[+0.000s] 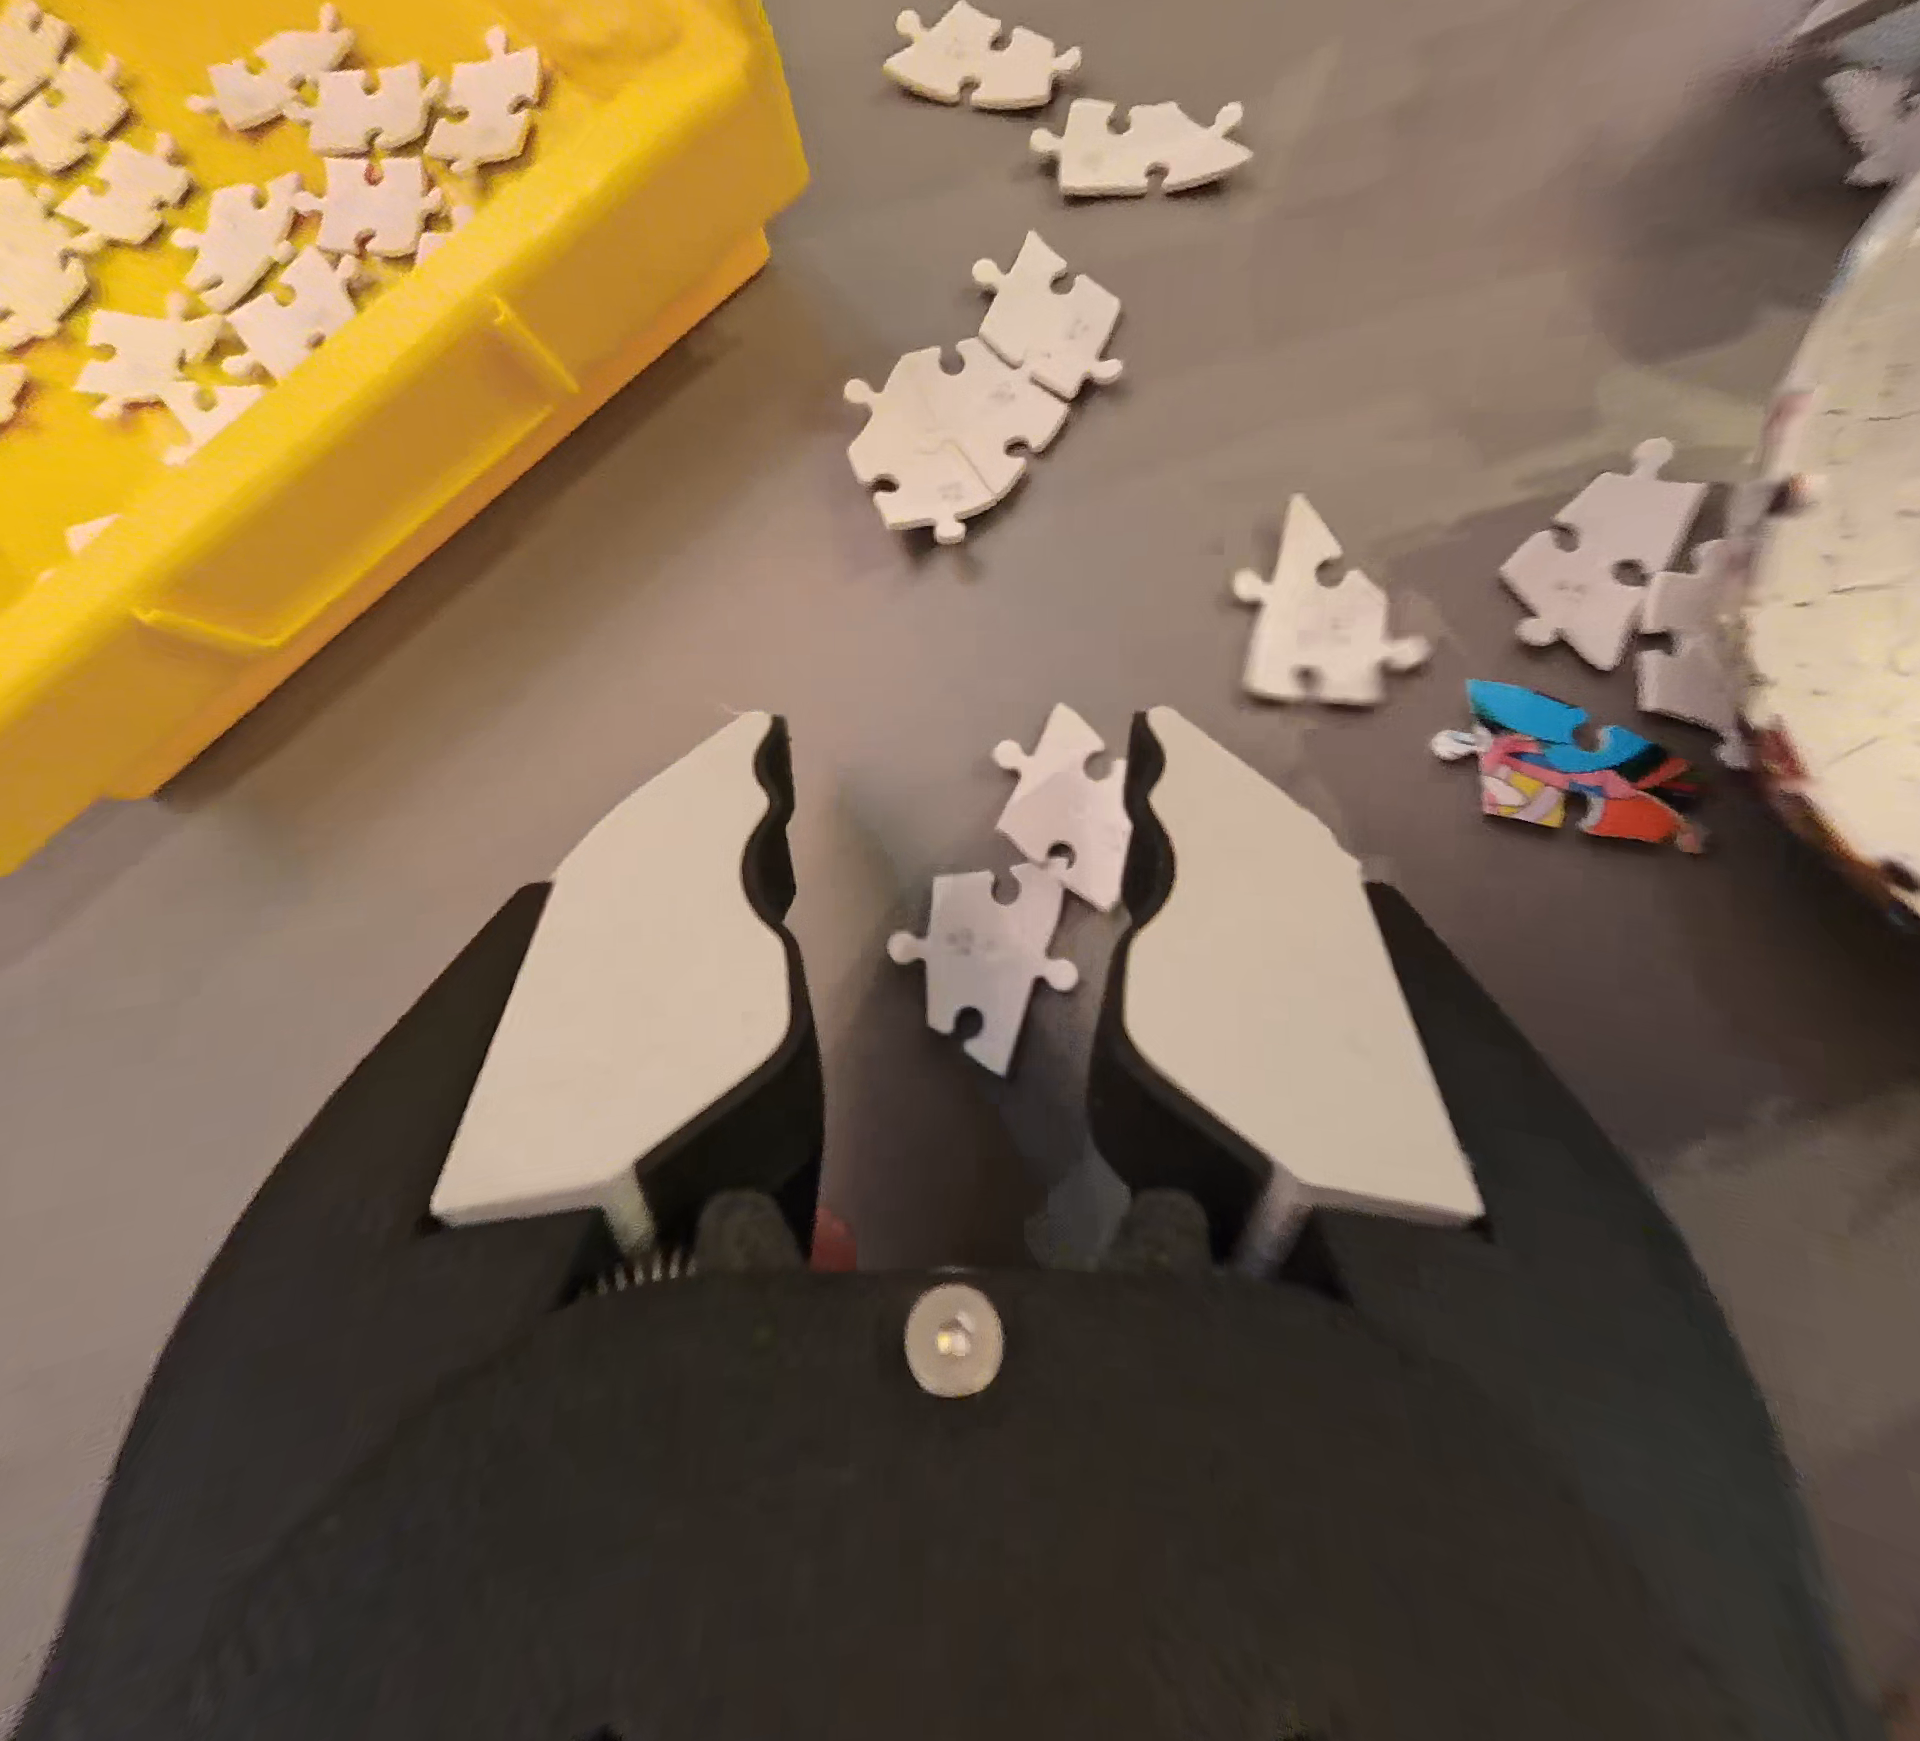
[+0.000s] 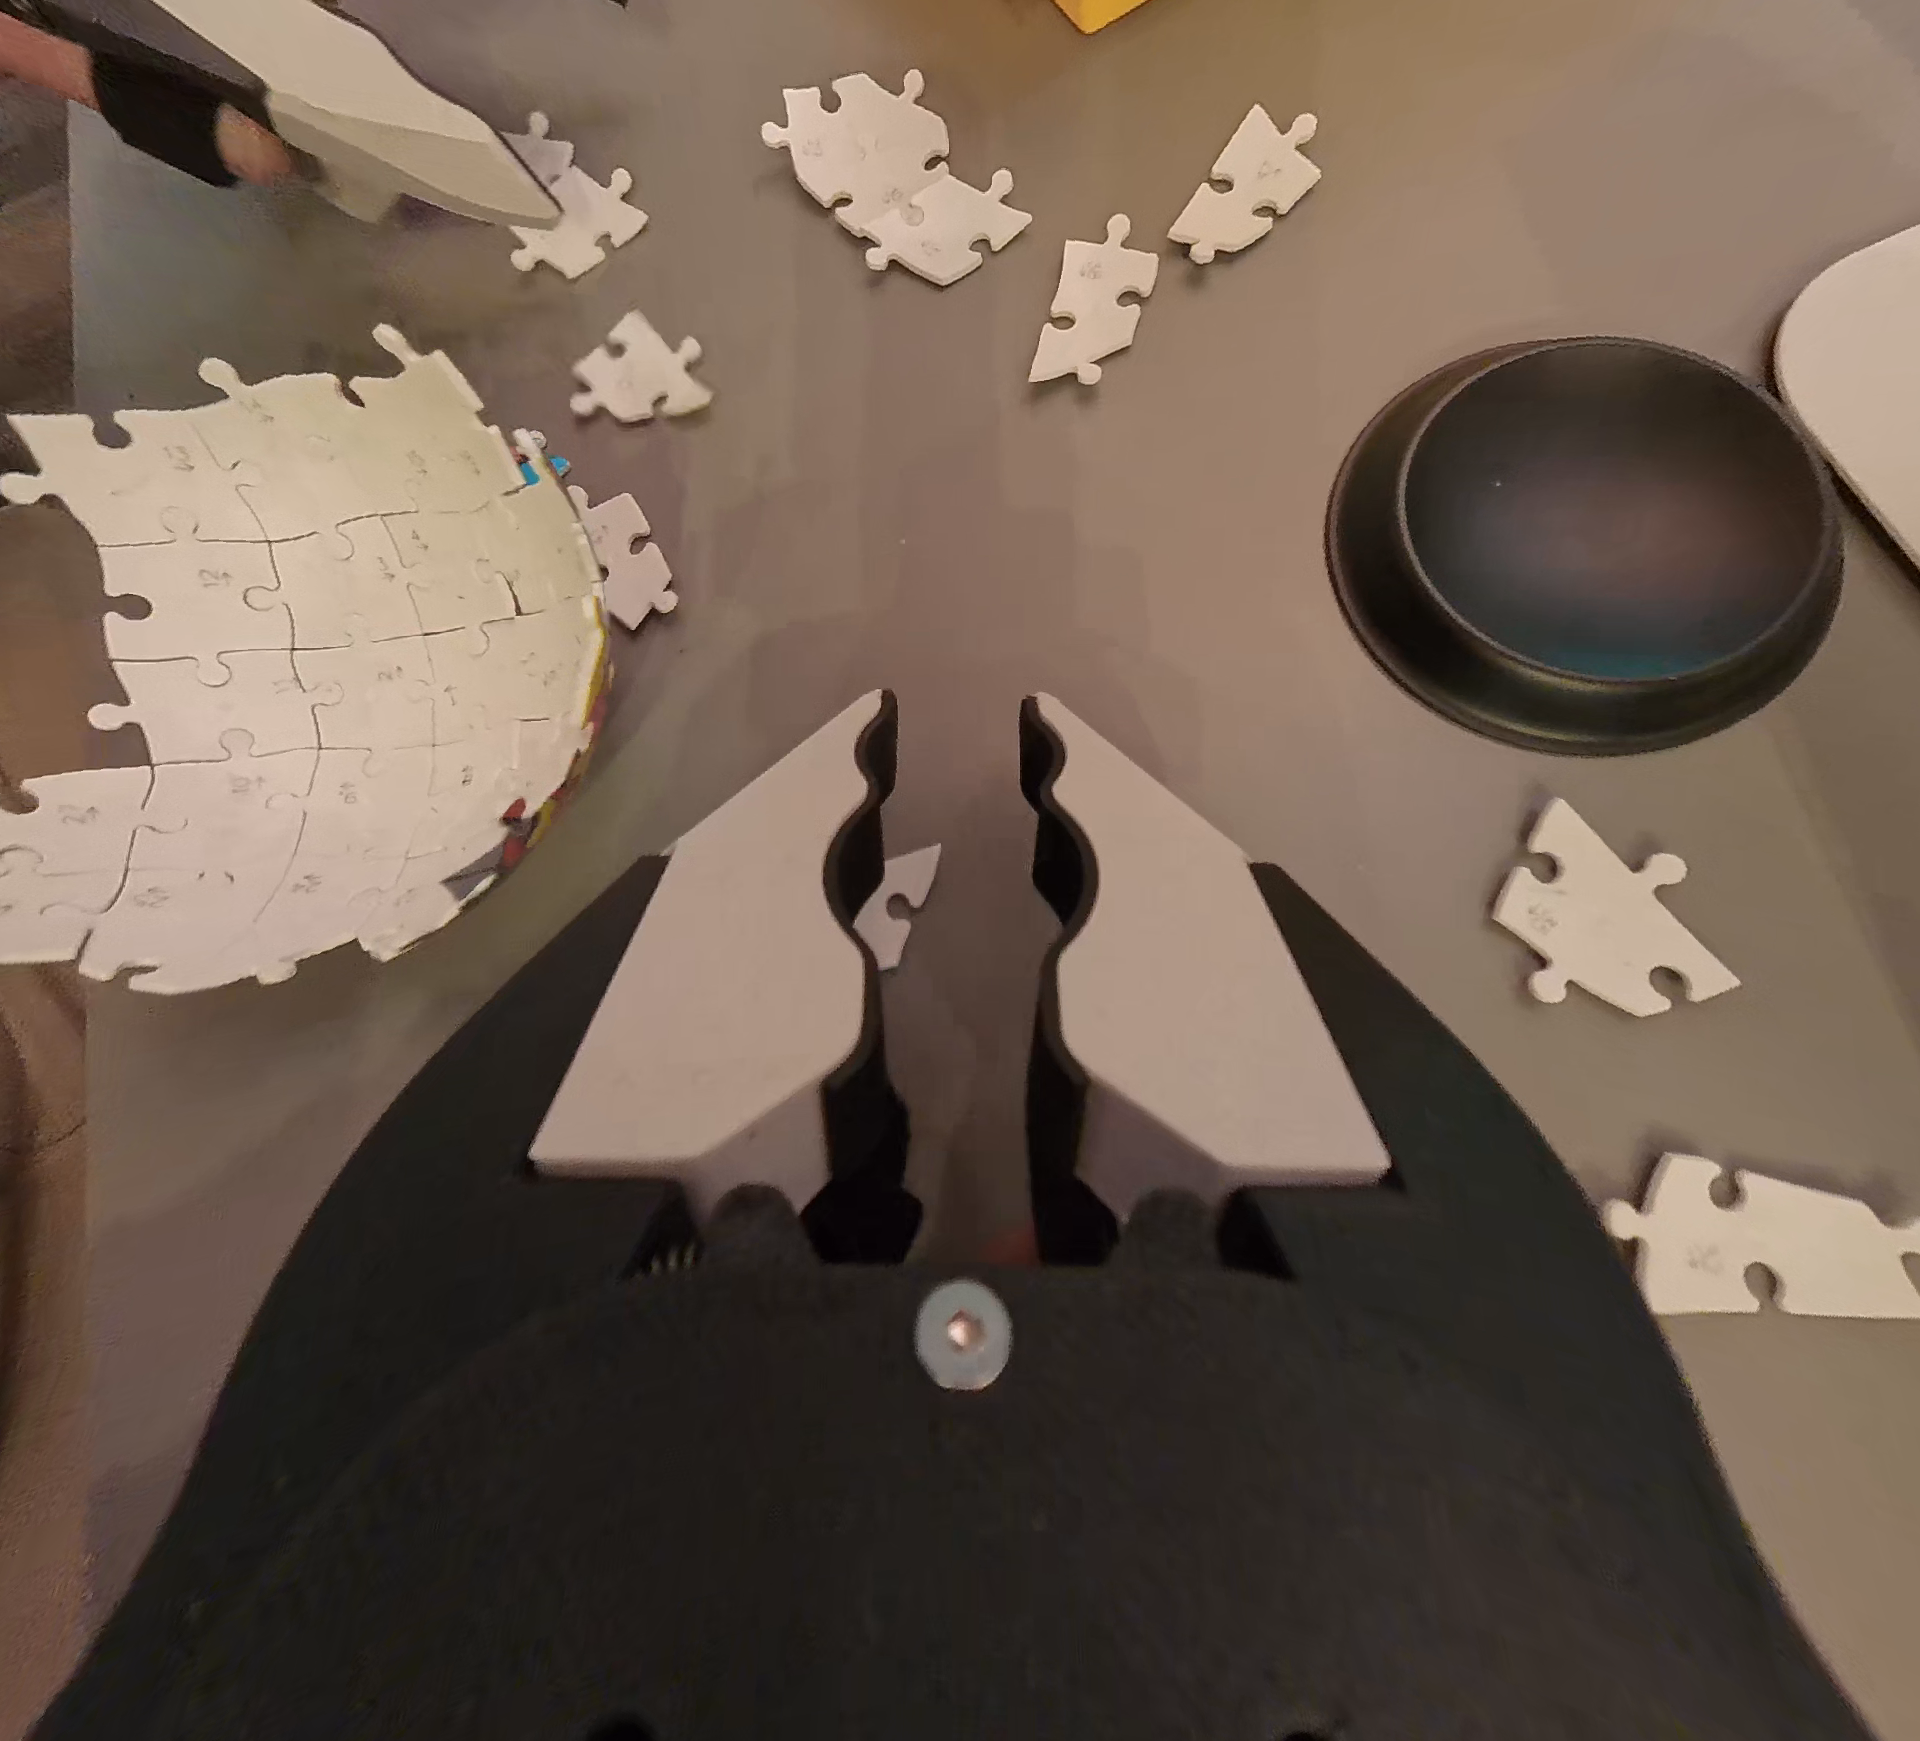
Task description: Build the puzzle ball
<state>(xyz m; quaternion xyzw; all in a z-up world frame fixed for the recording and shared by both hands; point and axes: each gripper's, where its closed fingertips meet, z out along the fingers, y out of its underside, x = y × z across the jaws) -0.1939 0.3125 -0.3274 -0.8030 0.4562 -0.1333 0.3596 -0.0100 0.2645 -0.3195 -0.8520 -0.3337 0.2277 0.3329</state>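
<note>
The half-built puzzle ball [image 2: 312, 673] lies on the grey table with its white numbered inside facing up; its edge also shows in the left wrist view [image 1: 1839, 631]. My left gripper [image 1: 961, 735] is open and empty, low over two white pieces [image 1: 982, 953] that lie between its fingers. In the right wrist view the left gripper [image 2: 587, 102] is at top left, one fingertip against a white piece [image 2: 582, 221]. My right gripper [image 2: 958, 709] is open with a narrow gap and empty, right of the ball. A white piece [image 2: 899, 902] lies partly hidden under its left finger.
A yellow bin [image 1: 644, 403] holding several white pieces stands at the left. Loose white pieces [image 1: 956, 434] and one colour-side-up piece [image 1: 1569, 772] are scattered on the table. A black round stand [image 2: 1590, 548] and a white object [image 2: 1860, 403] are at the right. To reach the white object [image 2: 1860, 403] in a straight line is about 15 cm for my right fingers, about 30 cm for my left.
</note>
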